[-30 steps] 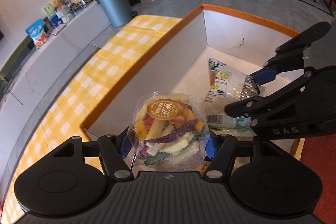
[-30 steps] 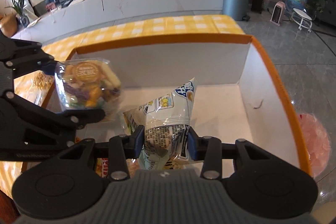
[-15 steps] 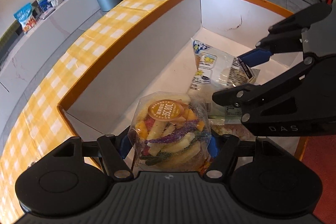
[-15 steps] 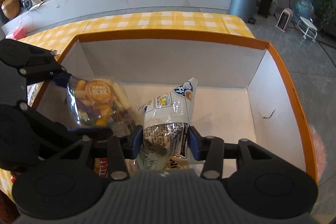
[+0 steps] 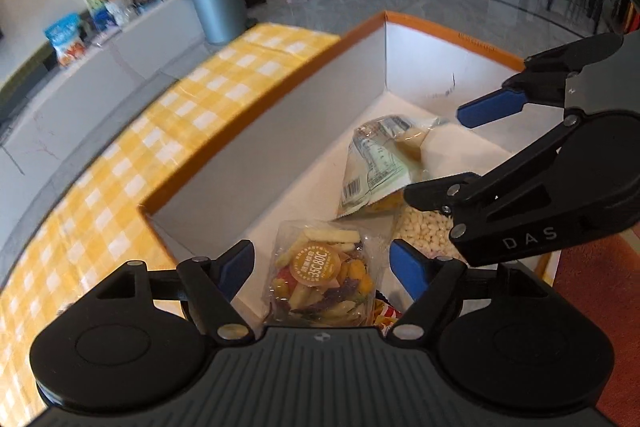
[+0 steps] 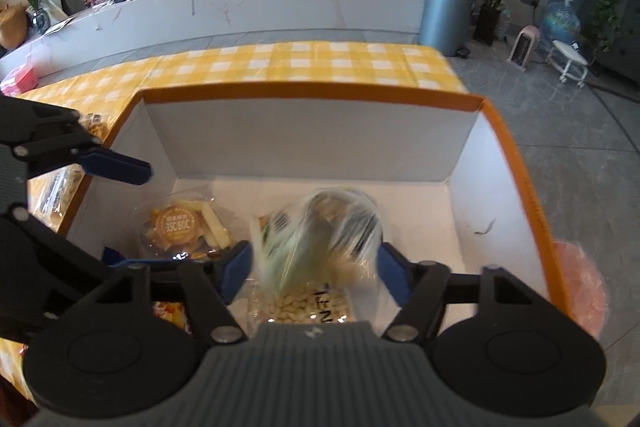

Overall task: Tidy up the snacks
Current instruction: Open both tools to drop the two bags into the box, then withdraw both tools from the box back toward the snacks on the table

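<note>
An orange-rimmed white box [image 5: 280, 131] [image 6: 312, 131] stands on the yellow checked cloth. My left gripper [image 5: 322, 265] hangs over its near end, jaws opening, pads clear of the dried-fruit pack [image 5: 320, 283] [image 6: 182, 229], which lies below them in the box. My right gripper [image 6: 314, 263] is beside it, jaws opening too; the white-green snack bag [image 6: 316, 239] [image 5: 376, 167] is blurred between the pads and untouched by them. A clear bag of pale nuts [image 5: 424, 233] [image 6: 304, 305] lies beneath.
Yellow checked tablecloth [image 5: 132, 155] surrounds the box. More wrapped snacks [image 6: 60, 187] lie on the cloth left of the box. A red-printed packet [image 5: 386, 311] sits in the box's near corner. A grey bin [image 6: 446, 11] and a marble counter stand beyond.
Both grippers let go: the fruit pack and the snack bag dropped from between the pads into the box. The snack bag has tipped over onto the nuts.
</note>
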{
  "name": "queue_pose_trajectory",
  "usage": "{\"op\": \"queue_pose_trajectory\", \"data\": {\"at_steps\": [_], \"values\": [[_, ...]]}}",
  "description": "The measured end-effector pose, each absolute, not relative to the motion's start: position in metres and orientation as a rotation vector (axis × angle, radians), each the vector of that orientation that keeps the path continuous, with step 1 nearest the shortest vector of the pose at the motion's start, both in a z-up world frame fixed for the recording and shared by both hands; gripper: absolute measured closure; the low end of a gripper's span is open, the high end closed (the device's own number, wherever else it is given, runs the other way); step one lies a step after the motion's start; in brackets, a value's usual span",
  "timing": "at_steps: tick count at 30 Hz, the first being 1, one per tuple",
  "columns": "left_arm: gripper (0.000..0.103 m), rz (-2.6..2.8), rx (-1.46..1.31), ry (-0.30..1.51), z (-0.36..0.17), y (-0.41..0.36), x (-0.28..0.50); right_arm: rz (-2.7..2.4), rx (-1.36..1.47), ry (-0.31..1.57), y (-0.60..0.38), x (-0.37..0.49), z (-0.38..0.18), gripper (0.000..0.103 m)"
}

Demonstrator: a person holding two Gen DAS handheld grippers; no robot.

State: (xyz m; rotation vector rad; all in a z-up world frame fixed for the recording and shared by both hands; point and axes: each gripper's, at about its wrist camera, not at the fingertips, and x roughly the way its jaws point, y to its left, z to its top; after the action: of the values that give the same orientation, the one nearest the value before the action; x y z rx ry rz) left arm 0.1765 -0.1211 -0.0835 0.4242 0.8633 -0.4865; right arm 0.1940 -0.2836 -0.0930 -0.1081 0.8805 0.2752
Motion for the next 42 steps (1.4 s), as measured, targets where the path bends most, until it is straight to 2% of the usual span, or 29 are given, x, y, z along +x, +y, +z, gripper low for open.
{"op": "queue_pose_trajectory", "data": {"at_steps": [2, 5, 14, 21, 31, 37, 42], "values": [[0.013, -0.471, 0.422, 0.809, -0.074, -0.120, 0.164, 0.259, -0.125, 0.850, -0.284, 0.188, -0.087, 0.029], [0.013, -0.449, 0.380, 0.744, -0.057, -0.113, 0.146, 0.234, -0.160, 0.778, -0.284, 0.174, -0.078, 0.023], [0.013, -0.337, 0.215, 0.556, -0.021, -0.077, 0.090, 0.207, -0.173, 0.555, -0.279, 0.118, -0.050, 0.023], [0.013, -0.216, 0.132, 0.476, -0.021, -0.052, 0.048, 0.256, -0.092, 0.423, -0.269, 0.070, -0.042, 0.023], [0.013, -0.050, 0.020, 0.492, -0.038, -0.012, 0.006, 0.351, -0.055, 0.414, -0.230, 0.024, -0.054, 0.023], [0.013, 0.023, 0.037, 0.436, -0.057, 0.001, -0.027, 0.390, -0.083, 0.397, -0.207, -0.001, -0.073, 0.023], [0.013, 0.050, 0.002, 0.462, -0.071, 0.011, -0.044, 0.446, -0.126, 0.468, -0.189, -0.012, -0.086, 0.023]]}}
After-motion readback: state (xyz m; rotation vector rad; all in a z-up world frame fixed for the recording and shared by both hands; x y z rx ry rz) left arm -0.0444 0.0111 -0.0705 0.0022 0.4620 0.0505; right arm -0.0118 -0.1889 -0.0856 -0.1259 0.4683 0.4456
